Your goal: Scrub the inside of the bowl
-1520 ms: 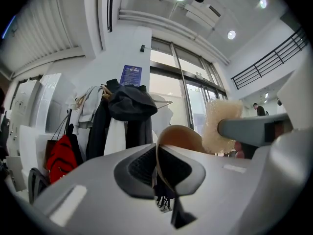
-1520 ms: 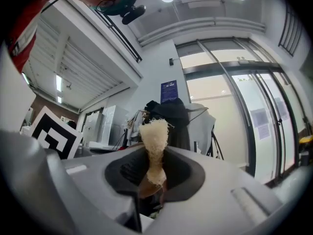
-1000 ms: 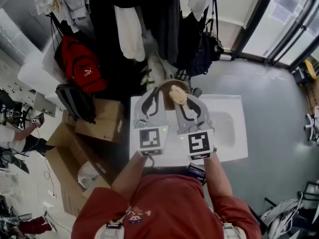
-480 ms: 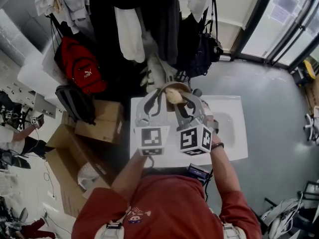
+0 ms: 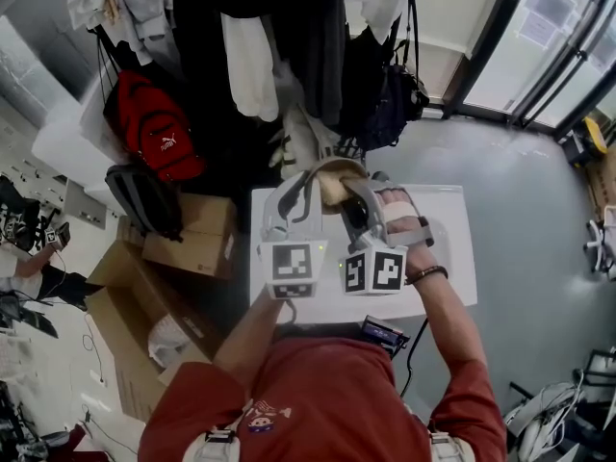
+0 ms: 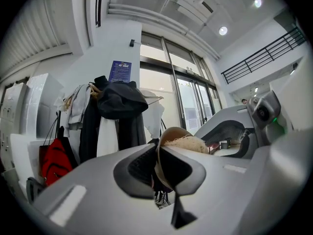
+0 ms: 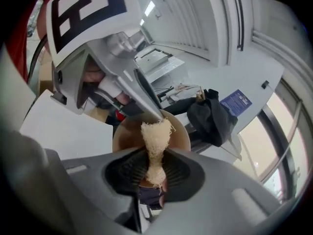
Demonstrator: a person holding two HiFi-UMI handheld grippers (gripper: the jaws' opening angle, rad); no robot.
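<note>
While the bowl (image 7: pixel 126 133) hangs on edge, its mouth faces the scrubber (image 7: pixel 155 141).

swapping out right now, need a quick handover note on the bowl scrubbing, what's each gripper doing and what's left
Left gripper: shut on the rim of the tan bowl, held in the air near the white table.
Right gripper: shut on the pale fibrous scrubber, its tip inside the bowl.
Done: both picked up; how much is scrubbed cannot be told.
Left: finish scrubbing the inside.
</note>
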